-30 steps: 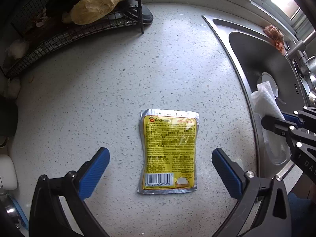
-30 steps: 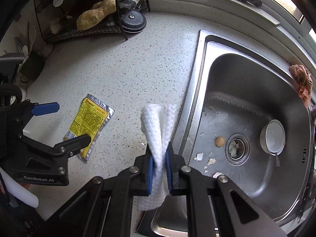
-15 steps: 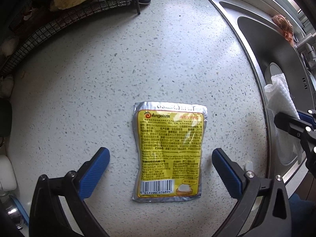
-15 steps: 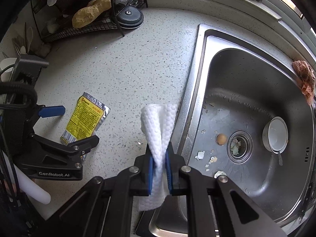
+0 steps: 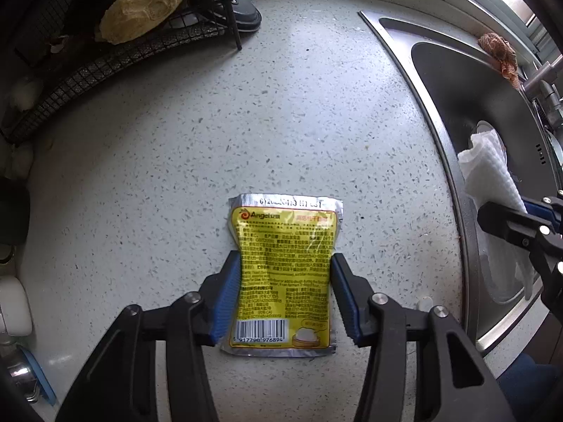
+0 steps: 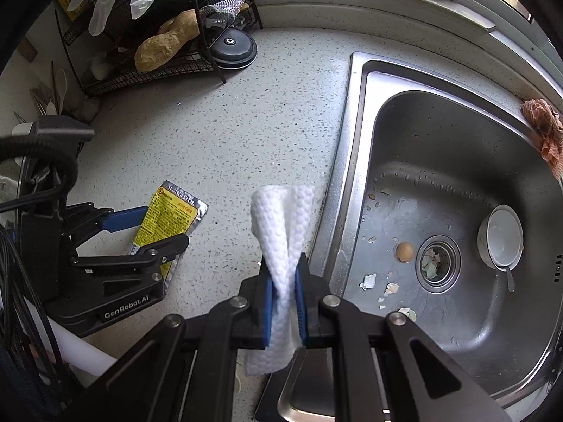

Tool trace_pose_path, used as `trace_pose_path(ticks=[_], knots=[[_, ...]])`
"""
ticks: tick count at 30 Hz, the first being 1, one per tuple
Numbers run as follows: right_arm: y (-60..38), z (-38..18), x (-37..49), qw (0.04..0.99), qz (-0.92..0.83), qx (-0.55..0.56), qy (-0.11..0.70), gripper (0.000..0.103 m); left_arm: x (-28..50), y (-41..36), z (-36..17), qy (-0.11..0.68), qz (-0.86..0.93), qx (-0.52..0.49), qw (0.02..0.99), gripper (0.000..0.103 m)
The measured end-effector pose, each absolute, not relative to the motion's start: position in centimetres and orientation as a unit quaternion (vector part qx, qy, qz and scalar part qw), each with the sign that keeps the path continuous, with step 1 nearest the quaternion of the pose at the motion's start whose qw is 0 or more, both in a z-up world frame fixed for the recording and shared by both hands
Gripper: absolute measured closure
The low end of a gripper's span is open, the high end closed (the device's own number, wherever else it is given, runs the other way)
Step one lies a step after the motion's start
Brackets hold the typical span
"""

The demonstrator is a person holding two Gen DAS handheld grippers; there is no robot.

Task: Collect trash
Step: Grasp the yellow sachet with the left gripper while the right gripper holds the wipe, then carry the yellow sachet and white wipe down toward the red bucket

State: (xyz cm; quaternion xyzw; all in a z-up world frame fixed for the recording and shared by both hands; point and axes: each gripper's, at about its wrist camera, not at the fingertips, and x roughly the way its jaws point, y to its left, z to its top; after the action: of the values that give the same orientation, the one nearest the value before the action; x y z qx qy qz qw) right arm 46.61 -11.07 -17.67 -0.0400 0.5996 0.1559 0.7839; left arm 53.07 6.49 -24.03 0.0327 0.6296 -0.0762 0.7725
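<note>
A yellow and silver foil packet (image 5: 285,246) lies flat on the speckled counter. My left gripper (image 5: 285,258) straddles it from above, its jaws closing, and the blue pads touch the packet's two long edges, which are pinched in slightly. The right wrist view shows the same left gripper (image 6: 165,225) around the packet (image 6: 176,207). My right gripper (image 6: 284,263) is shut on a folded white paper towel (image 6: 281,211), held beside the sink's left rim. That towel (image 5: 489,168) also shows at the right of the left wrist view.
A steel sink (image 6: 355,140) on the right holds eggshell bits, a brown egg (image 6: 404,251) and a small bowl (image 6: 503,235). A wire rack (image 5: 105,66) with a yellowish lumpy root (image 5: 147,7) stands at the back left. An orange cloth (image 6: 542,130) hangs on the sink's far edge.
The left gripper came down over the packet and its jaws went from wide open to touching both long edges. The right gripper stayed put, still gripping the towel.
</note>
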Motion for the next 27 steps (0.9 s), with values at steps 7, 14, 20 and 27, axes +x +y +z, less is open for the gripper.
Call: trace_pose_path(ticks=[7,14,20,27], knots=[[-10.5,-16.8,44.6,0.789,0.152,-0.055,0.592,0.093,51.3,7.1,-23.7,0.621,-0.077,-0.015,0.78,0.064],[-10.9,-15.1,41.9,0.8,0.152,-0.068,0.576,0.093,48.5,6.7,-21.1,0.598,-0.076,-0.026,0.797,0.064],[-12.4,-13.0,39.7,0.814,0.146,-0.069,0.558,0.093,45.9,5.0,-18.0,0.581,-0.087,-0.021,0.809,0.064],[-15.9,-11.6,35.8,0.825,0.136,-0.062,0.545,0.093,41.3,2.1,-15.3,0.566,-0.117,-0.014,0.816,0.064]])
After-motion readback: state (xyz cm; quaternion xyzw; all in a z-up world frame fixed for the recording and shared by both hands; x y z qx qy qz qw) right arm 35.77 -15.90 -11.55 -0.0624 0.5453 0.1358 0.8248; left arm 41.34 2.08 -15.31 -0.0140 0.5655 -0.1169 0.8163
